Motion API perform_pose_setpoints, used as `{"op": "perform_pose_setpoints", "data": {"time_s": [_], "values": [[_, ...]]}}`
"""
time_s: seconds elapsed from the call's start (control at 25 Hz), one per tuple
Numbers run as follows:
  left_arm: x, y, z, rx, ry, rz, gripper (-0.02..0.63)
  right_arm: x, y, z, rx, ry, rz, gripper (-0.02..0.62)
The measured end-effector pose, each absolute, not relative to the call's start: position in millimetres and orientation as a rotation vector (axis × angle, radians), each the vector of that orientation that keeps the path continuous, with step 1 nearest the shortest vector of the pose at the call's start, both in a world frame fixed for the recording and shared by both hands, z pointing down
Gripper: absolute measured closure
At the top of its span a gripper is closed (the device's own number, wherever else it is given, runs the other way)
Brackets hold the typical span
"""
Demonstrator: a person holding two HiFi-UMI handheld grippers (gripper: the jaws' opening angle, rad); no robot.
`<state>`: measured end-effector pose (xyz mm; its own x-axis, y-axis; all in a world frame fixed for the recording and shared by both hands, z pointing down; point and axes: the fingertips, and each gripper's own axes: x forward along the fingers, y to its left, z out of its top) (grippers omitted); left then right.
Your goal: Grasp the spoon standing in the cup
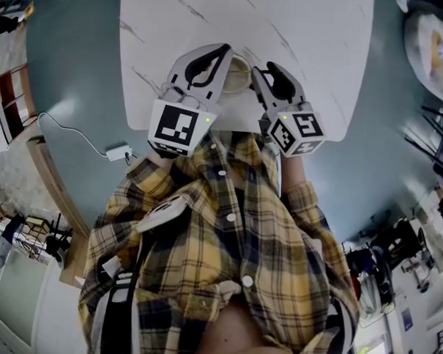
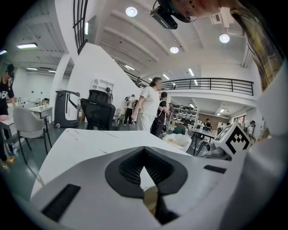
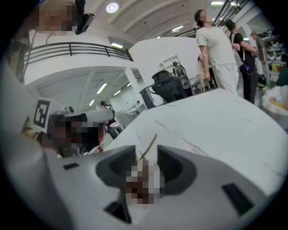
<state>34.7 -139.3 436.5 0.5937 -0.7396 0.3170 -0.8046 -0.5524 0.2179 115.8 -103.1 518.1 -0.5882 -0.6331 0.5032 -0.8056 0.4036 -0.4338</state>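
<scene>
Right gripper (image 3: 146, 155) stands with its jaws wide apart, and the thin handle of the spoon (image 3: 148, 144) rises slanted in the gap between the two dark pads; neither pad presses on it, so nothing is gripped. A mosaic patch covers the part just below, so the lower end of the spoon cannot be made out there. From the head view the right gripper (image 1: 264, 70) points in at the pale cup (image 1: 239, 76) from the right, its tips just beside the rim, while the left gripper (image 1: 225, 52) lies along the cup's other side. The cup sits on the white marble-patterned table (image 1: 301, 37), near the edge closest to the person. Left gripper (image 2: 144, 150) has its tips drawn together, leaving only a narrow wedge of space between the pads lower down; a small gold-coloured round shape (image 2: 150, 197) shows through that wedge, and what it is cannot be told.
</scene>
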Motion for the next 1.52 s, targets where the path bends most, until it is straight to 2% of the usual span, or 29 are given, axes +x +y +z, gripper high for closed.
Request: {"op": "perform_pose_setpoints", "data": {"time_s": [0.64,1.52], "values": [[35.1,-139.3,433.5,2.491,-1.251,0.259,0.592,111.3,-100.6,516.4,1.244,-2.415,0.952,0.512],[32.0,-137.5,419.3,2.511,-1.281,0.231,0.592,96.5,-98.0,494.2,1.155,-2.522,0.991,0.558]]}}
